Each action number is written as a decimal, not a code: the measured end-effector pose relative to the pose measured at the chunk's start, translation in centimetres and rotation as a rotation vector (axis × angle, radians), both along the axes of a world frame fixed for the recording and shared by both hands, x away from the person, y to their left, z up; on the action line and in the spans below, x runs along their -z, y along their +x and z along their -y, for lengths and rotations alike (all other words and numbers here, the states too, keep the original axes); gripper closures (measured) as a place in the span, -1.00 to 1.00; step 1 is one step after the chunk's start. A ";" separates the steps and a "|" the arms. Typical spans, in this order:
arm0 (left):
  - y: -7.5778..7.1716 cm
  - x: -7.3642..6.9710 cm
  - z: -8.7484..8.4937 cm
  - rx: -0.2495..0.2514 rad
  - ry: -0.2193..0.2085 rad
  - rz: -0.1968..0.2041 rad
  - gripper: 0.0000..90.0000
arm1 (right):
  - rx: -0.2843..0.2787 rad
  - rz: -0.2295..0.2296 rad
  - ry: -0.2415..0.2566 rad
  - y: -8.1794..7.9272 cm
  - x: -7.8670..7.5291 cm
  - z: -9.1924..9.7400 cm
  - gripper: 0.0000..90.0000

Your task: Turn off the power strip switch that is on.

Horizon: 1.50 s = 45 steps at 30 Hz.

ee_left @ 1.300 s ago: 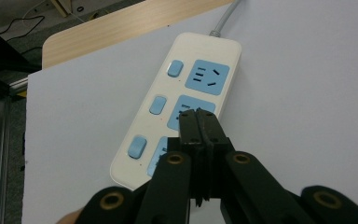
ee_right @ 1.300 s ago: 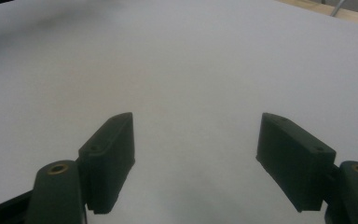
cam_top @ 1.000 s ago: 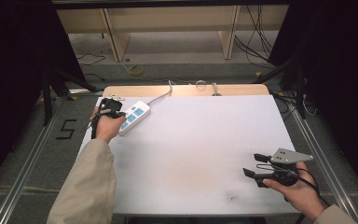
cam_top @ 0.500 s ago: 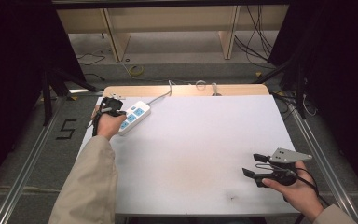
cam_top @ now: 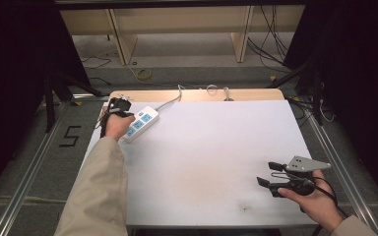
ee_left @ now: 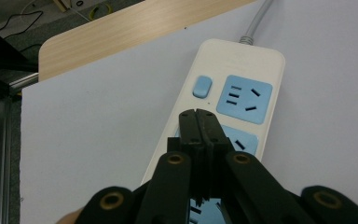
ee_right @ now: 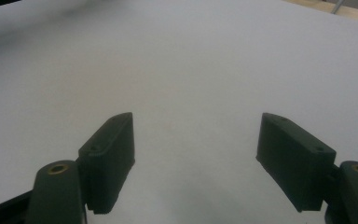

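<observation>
A white power strip [cam_top: 141, 123] with blue sockets lies at the table's back left corner, its grey cable [cam_top: 170, 102] running toward the back edge. My left gripper [cam_top: 120, 110] is held over the strip's near end, with the hand covering part of it. In the left gripper view the jaws of the left gripper [ee_left: 198, 116] are pressed together, empty, above the strip's second socket [ee_left: 238, 140], just short of the blue-grey switch [ee_left: 202, 87]. My right gripper [cam_top: 268, 173] hovers near the front right of the table. Its jaws stand wide apart, and the right gripper [ee_right: 198, 128] holds nothing.
The white table top [cam_top: 206, 142] has a wooden strip [cam_top: 197, 95] along its back edge, where more cables [cam_top: 211, 90] hang over. Metal rails [cam_top: 29, 167] run along both sides of the table. Wooden shelf legs [cam_top: 120, 42] stand on the floor behind.
</observation>
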State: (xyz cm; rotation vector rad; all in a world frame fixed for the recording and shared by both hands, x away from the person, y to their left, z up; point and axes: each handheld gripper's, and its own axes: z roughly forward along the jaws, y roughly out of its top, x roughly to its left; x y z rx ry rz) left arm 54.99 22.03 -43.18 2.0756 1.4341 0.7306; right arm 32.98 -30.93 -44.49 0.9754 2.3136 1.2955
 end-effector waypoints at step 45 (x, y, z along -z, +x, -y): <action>2.1 2.6 0.2 -0.050 -0.003 -0.033 1.00 | -0.017 -0.015 -0.006 0.0 0.1 0.0 -0.38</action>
